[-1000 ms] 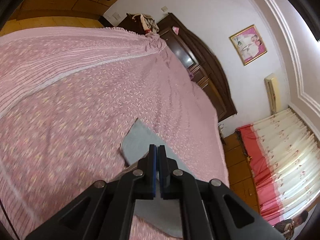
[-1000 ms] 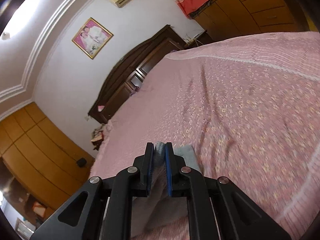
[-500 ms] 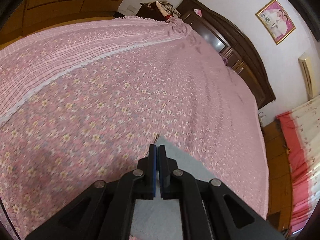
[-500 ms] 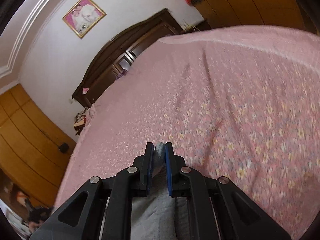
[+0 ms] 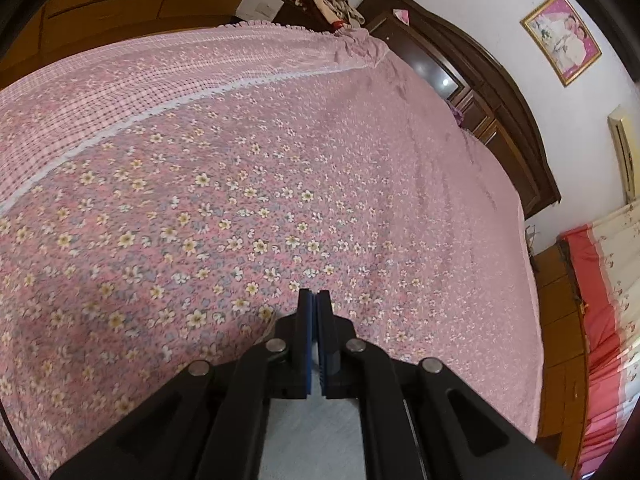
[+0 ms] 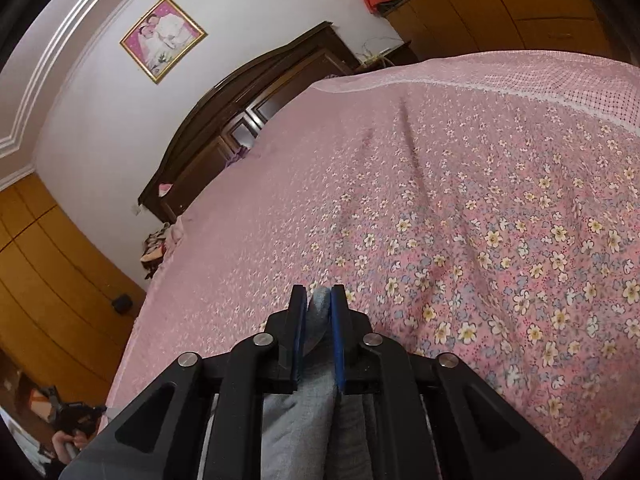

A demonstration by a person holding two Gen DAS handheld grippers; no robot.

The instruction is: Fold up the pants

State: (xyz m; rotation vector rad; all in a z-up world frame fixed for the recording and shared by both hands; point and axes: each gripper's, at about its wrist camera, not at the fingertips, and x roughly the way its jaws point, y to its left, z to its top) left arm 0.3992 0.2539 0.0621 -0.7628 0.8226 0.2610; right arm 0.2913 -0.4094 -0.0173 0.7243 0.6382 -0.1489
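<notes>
The left gripper point(image 5: 313, 294) is pinched tight on the thin edge of the grey cotton pants point(image 5: 312, 440), low over the pink flowered bedspread point(image 5: 240, 200), which lies open to its checked border. The right gripper point(image 6: 319, 290) is easing its jaws apart, a grey fold still between them.

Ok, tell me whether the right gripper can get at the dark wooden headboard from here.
Probably not. The right gripper is opening around a fold of the grey pants, and a long stretch of pink floral bedspread lies between it and the headboard.
</notes>
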